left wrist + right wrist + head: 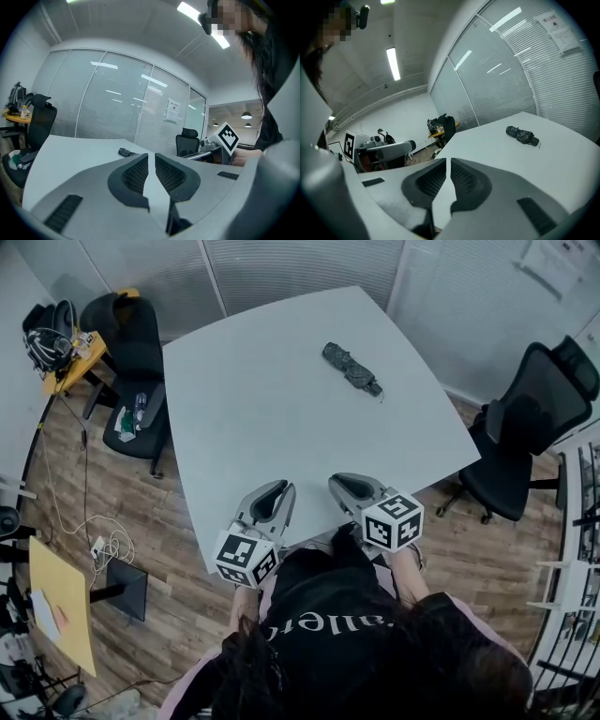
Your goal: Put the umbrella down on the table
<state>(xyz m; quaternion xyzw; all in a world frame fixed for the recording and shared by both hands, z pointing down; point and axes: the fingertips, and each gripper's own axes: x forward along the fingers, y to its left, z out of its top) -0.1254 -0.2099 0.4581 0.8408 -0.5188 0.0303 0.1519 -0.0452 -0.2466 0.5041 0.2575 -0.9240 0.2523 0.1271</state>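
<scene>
A folded dark patterned umbrella point(352, 368) lies flat on the far right part of the white table point(262, 418), with nothing touching it. It shows small in the left gripper view point(125, 152) and clearer in the right gripper view point(521, 135). Both grippers hover at the table's near edge, close to the person and well short of the umbrella. My left gripper point(279, 487) point(151, 157) is shut with nothing between its jaws. My right gripper point(339, 481) point(447, 161) is likewise shut and empty.
A black office chair point(131, 343) stands at the table's left and another point(530, 418) at its right. A yellow side table point(70, 357) with gear sits far left. Cables point(103, 545) and an orange board point(61, 615) lie on the wooden floor.
</scene>
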